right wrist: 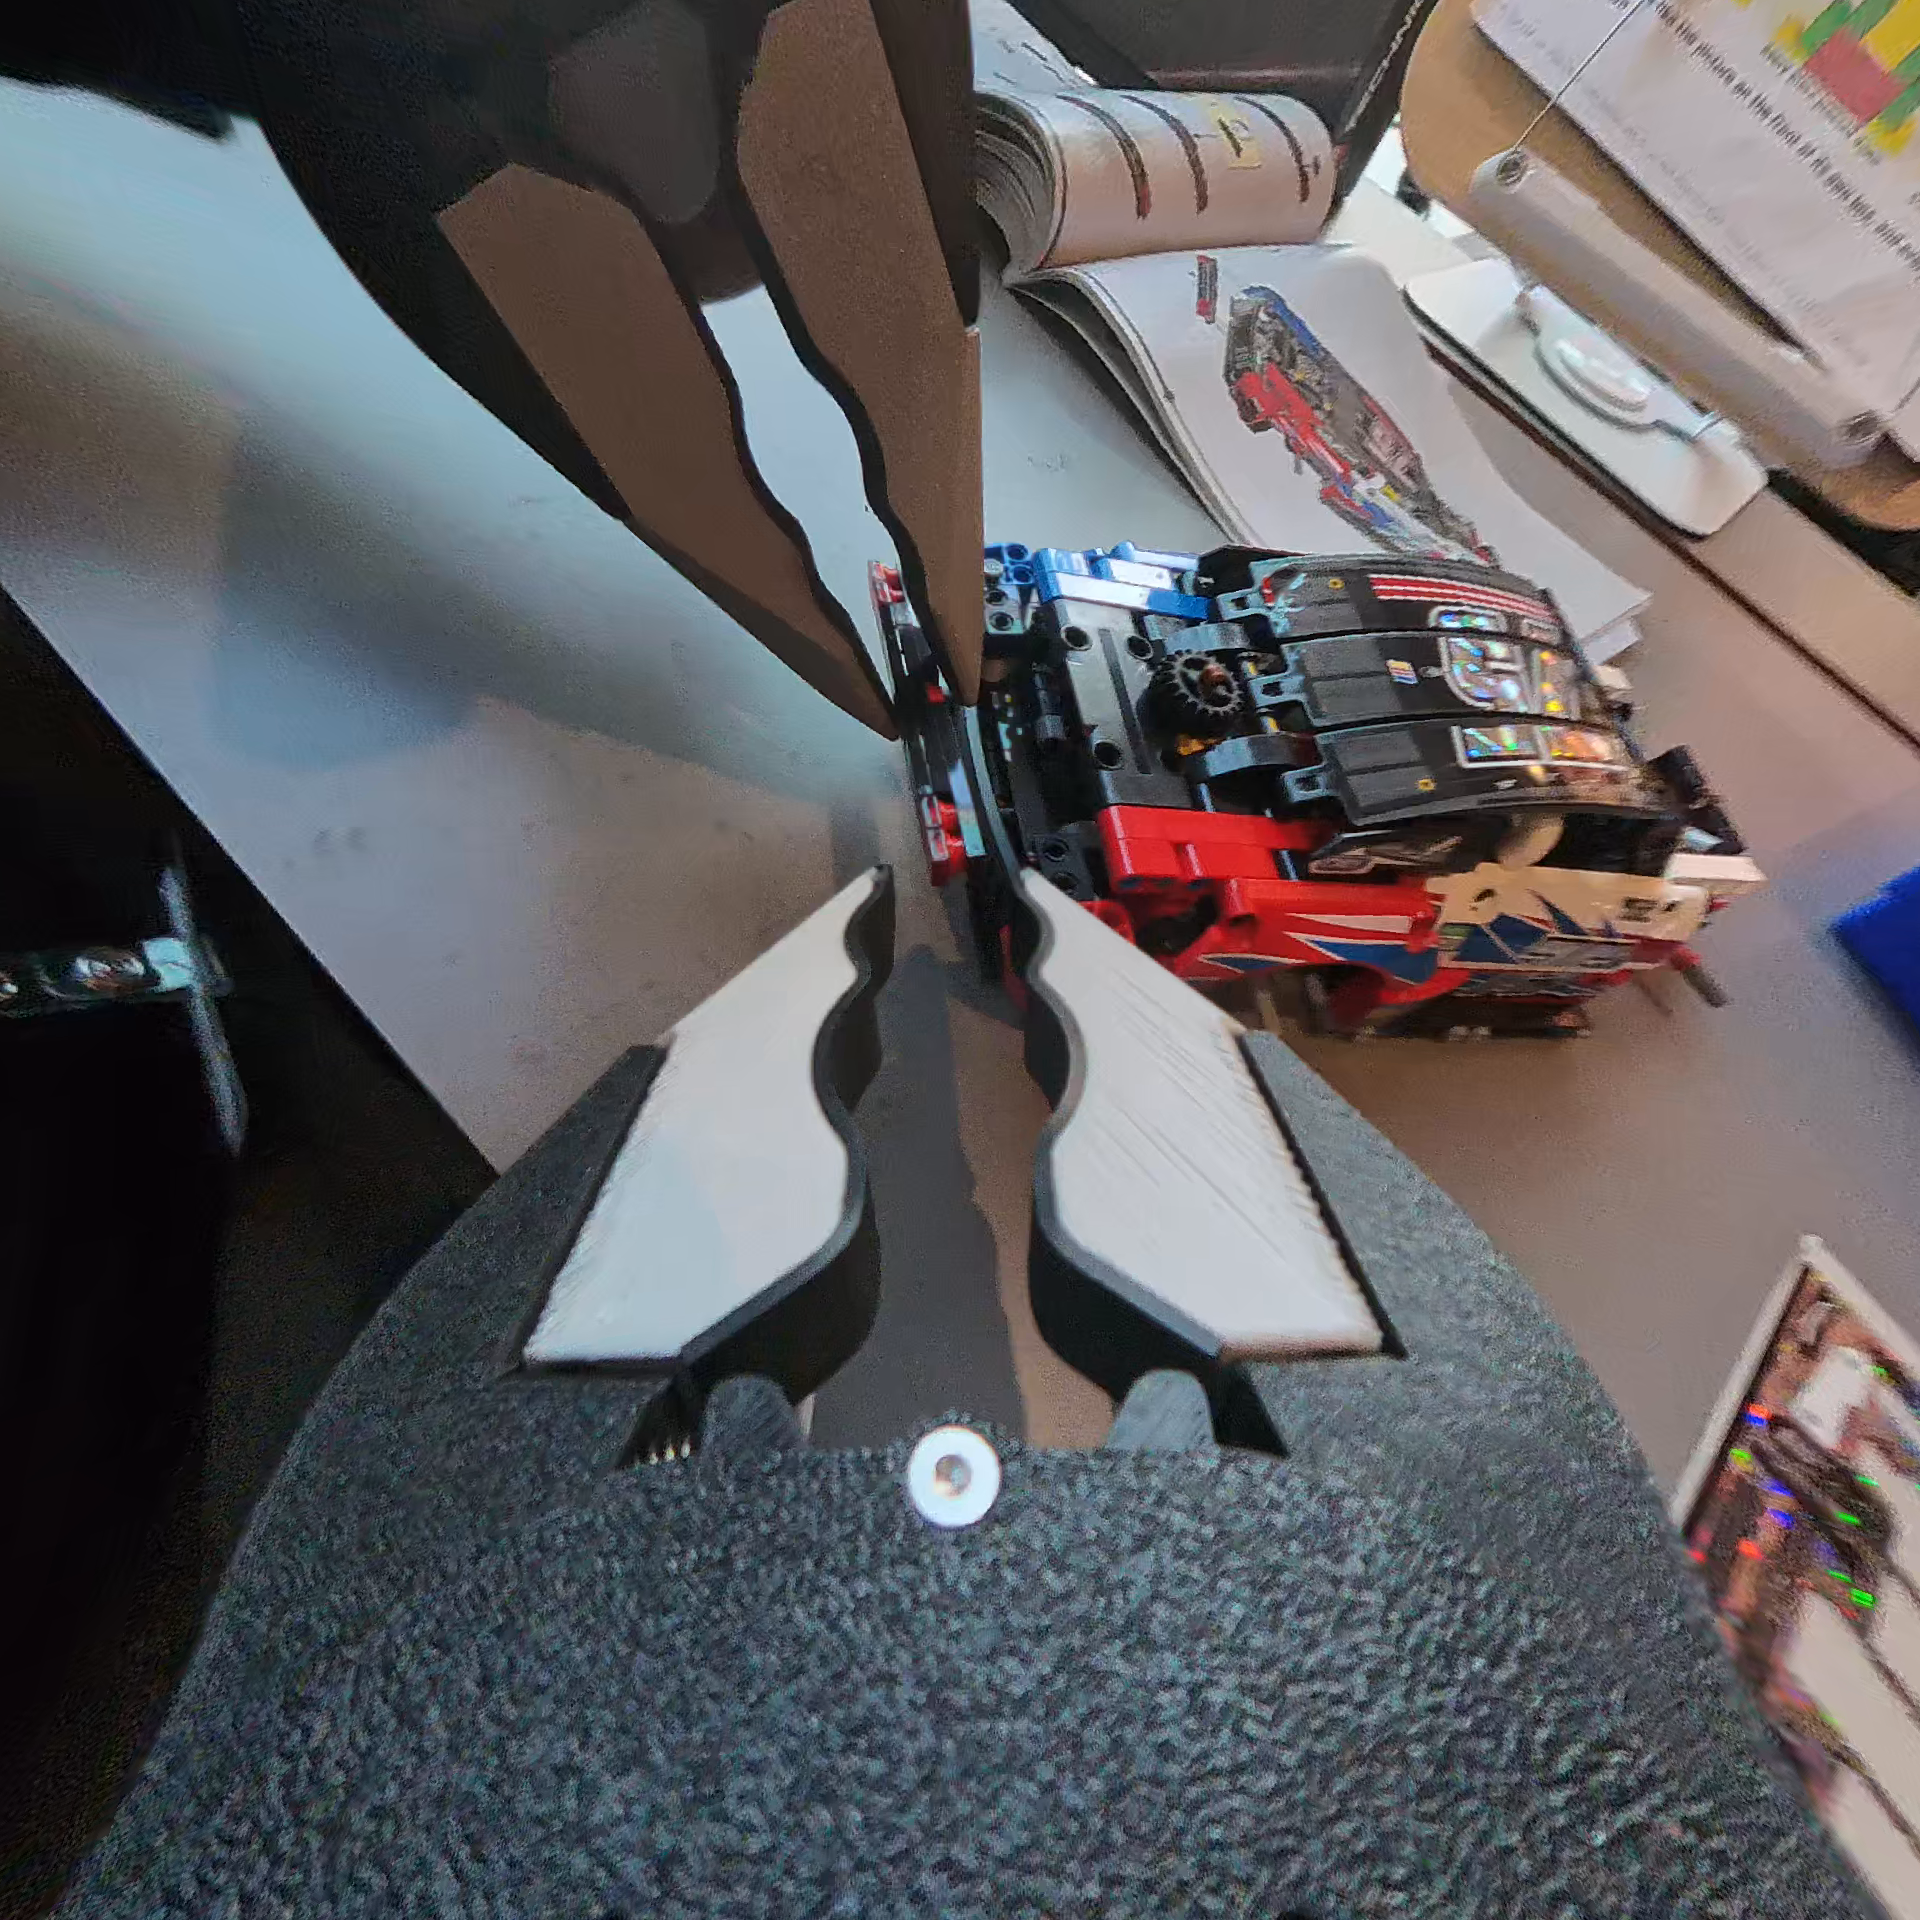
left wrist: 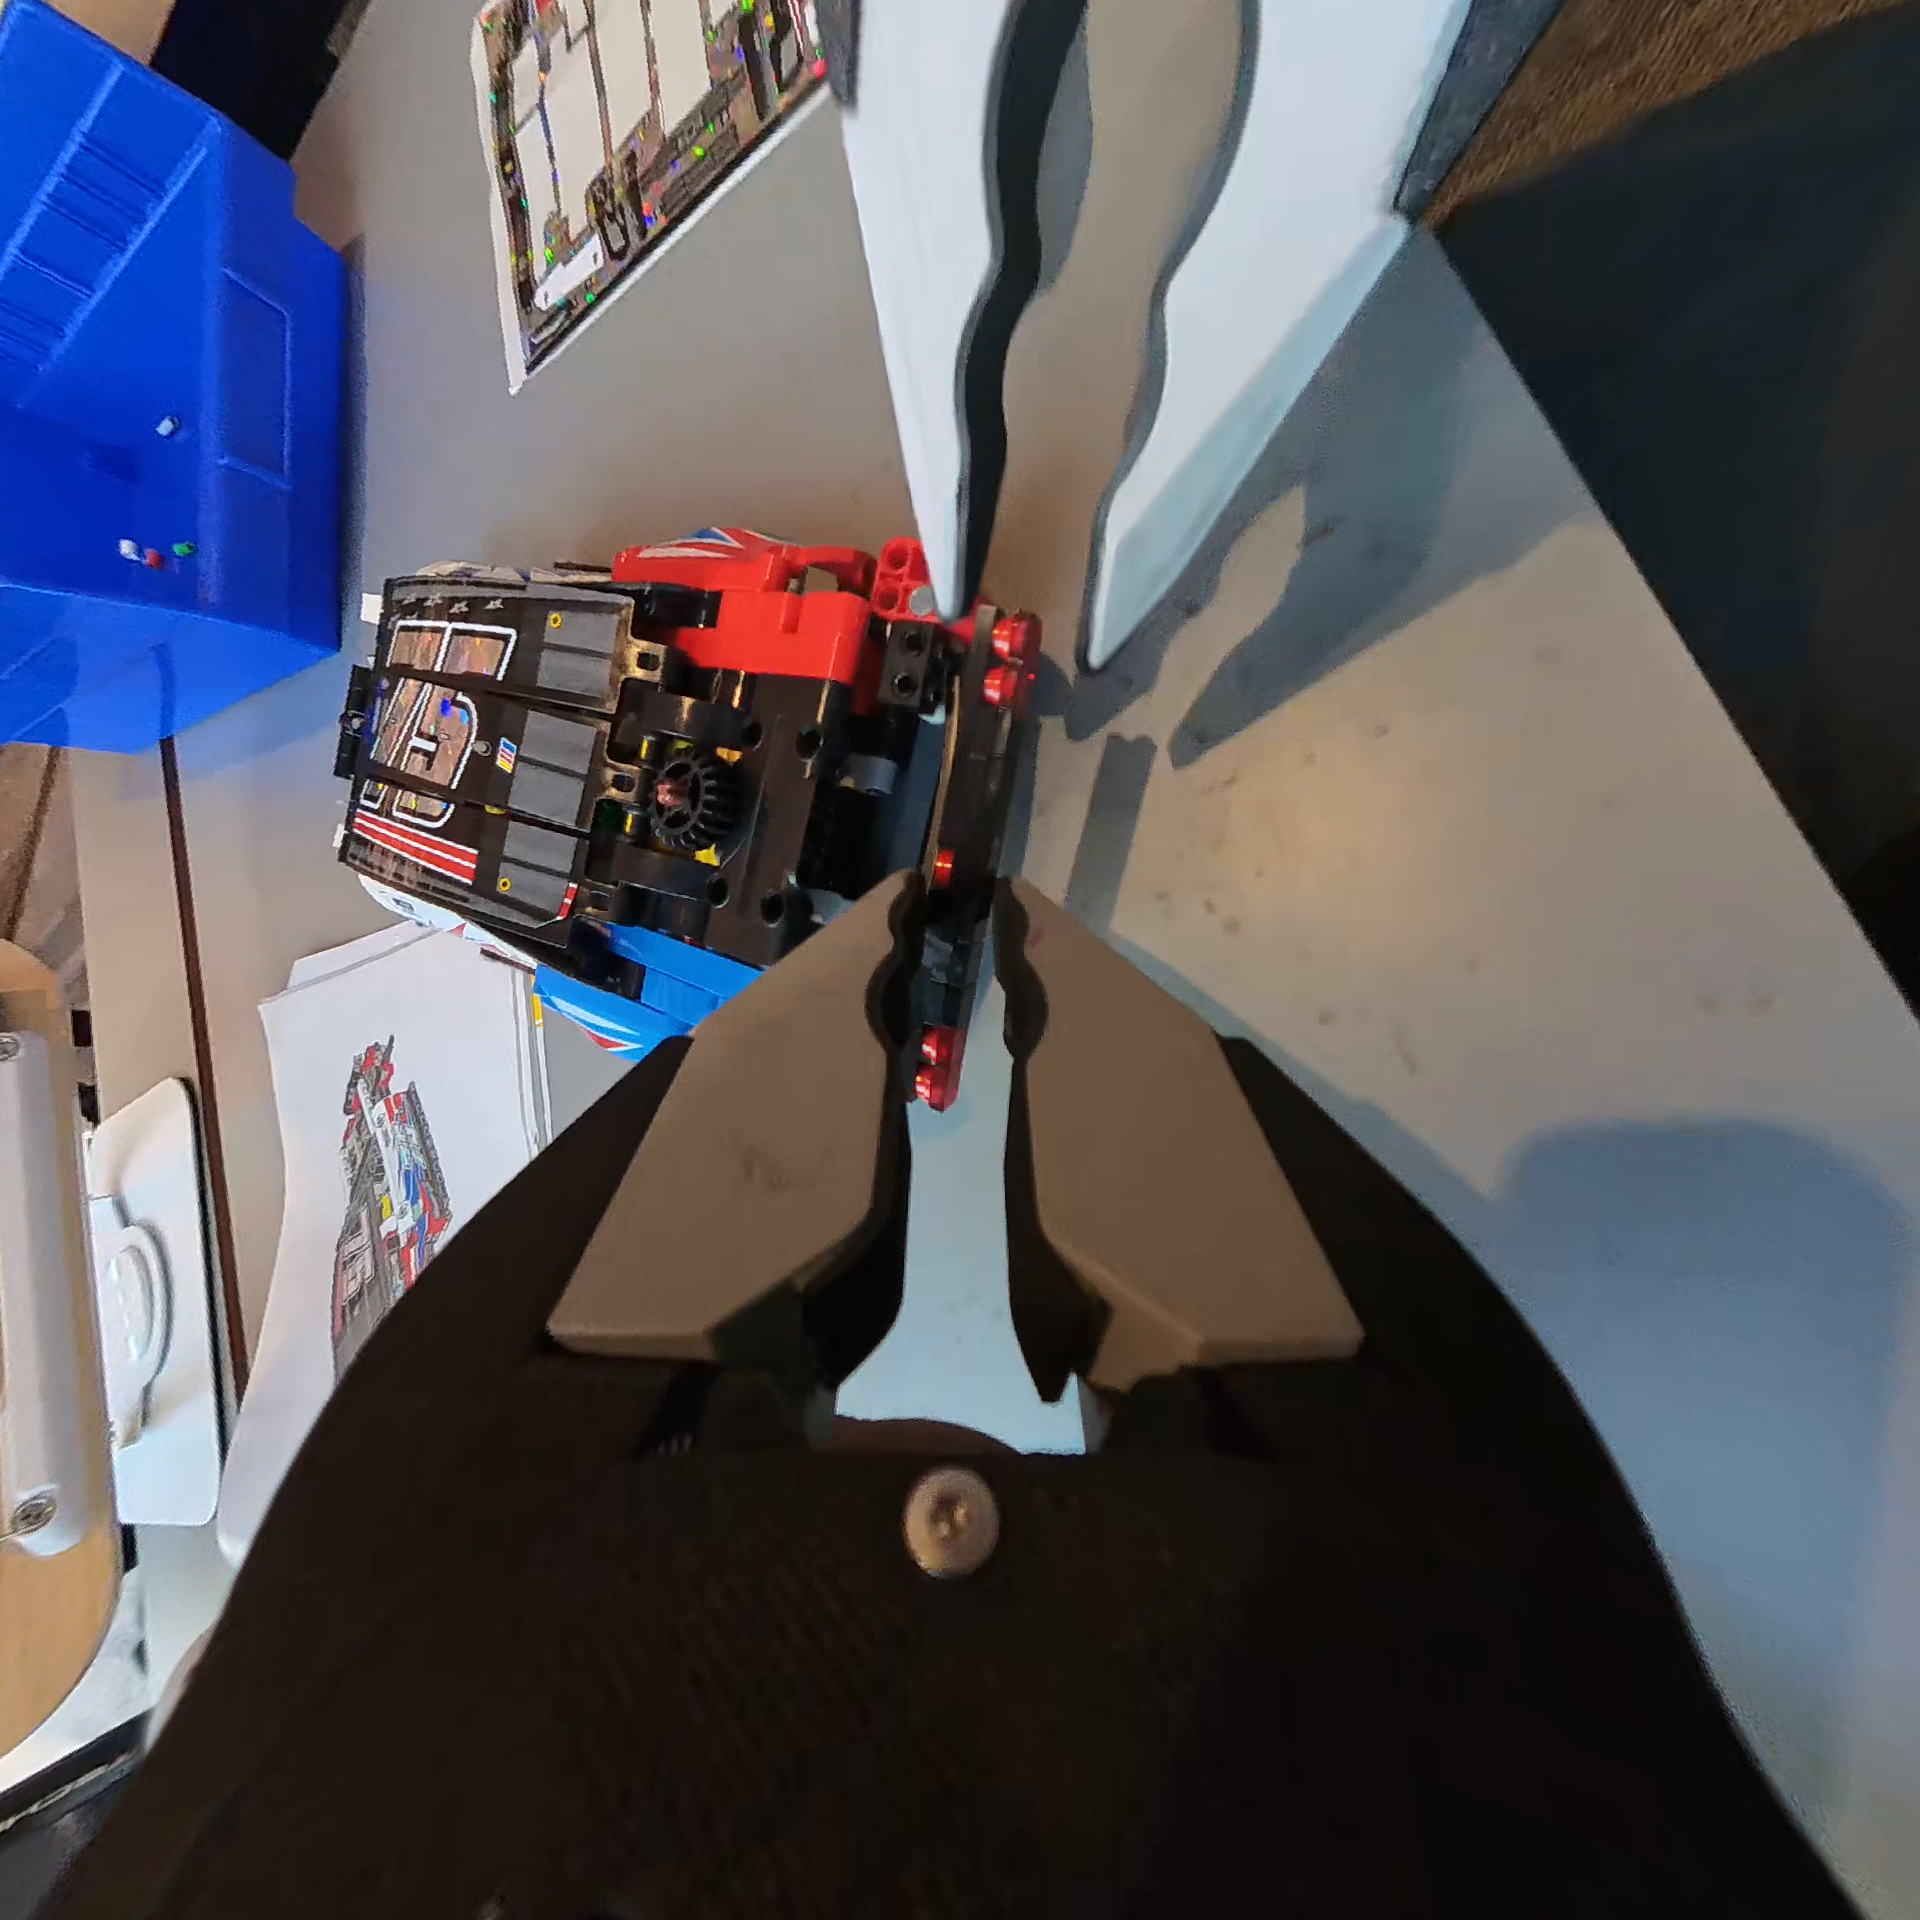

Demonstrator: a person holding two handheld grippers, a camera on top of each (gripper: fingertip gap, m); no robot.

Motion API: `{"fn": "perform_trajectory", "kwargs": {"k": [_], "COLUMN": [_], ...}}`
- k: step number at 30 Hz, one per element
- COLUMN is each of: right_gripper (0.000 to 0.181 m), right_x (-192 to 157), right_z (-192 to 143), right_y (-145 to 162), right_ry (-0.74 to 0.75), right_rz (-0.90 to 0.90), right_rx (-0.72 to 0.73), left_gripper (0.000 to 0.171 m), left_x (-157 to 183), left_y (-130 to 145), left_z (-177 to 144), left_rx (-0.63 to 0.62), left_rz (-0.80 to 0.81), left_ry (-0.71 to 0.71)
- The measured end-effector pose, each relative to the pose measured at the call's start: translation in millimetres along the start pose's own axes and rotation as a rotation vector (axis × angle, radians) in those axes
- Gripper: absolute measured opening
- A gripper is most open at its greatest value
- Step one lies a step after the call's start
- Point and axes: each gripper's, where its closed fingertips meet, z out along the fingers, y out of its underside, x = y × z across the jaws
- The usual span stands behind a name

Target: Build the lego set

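A black, red and blue lego car (left wrist: 623, 748) lies on the grey table (left wrist: 1351, 831); it also shows in the right wrist view (right wrist: 1351, 779). A flat black panel with red pins (left wrist: 977, 748) stands against the car's end, also seen in the right wrist view (right wrist: 940, 769). My left gripper (left wrist: 958, 894), with brown fingers, is shut on this panel near one end; it enters the right wrist view from above (right wrist: 930, 717). My right gripper (right wrist: 956, 883), with white fingers, is open, its tips on either side of the panel's other end; in the left wrist view (left wrist: 1029, 636) one tip touches the car's red part.
A blue bin (left wrist: 156, 416) stands beyond the car. A sticker sheet (left wrist: 644, 156) lies on the table, also in the right wrist view (right wrist: 1808, 1558). An open instruction booklet (right wrist: 1299, 416) lies beside the car. The table edge (right wrist: 312, 935) runs close to the panel. The tips of one gripper are about 4 cm away from the tips of the other.
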Motion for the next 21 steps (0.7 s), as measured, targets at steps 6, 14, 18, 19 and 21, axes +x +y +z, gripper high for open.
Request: {"fn": "perform_trajectory", "kwargs": {"k": [6, 14, 18, 19, 21], "right_gripper": [0.028, 0.027, 0.034, 0.038, 0.044], "right_x": [8, 16, 18, 18, 20], "right_z": [-3, -4, 0, 0, 0], "right_y": [11, 3, 8, 7, 9], "right_ry": [0.046, 0.009, -0.029, -0.042, -0.052], "right_rz": [-0.067, -0.036, 0.010, 0.047, 0.109], "right_rx": [-0.065, -0.040, -0.055, -0.046, -0.044], "left_gripper": [0.009, 0.009, 0.009, 0.009, 0.009], "left_x": [-6, -8, -8, -9, -12], "left_y": [7, 6, 5, 4, 5], "left_z": [4, 9, 8, 8, 7], "left_rx": [-0.110, -0.136, -0.132, -0.127, -0.126], "left_rz": [0.157, 0.163, 0.163, 0.160, 0.141], "left_ry": [-0.079, -0.112, -0.126, -0.134, -0.147]}}
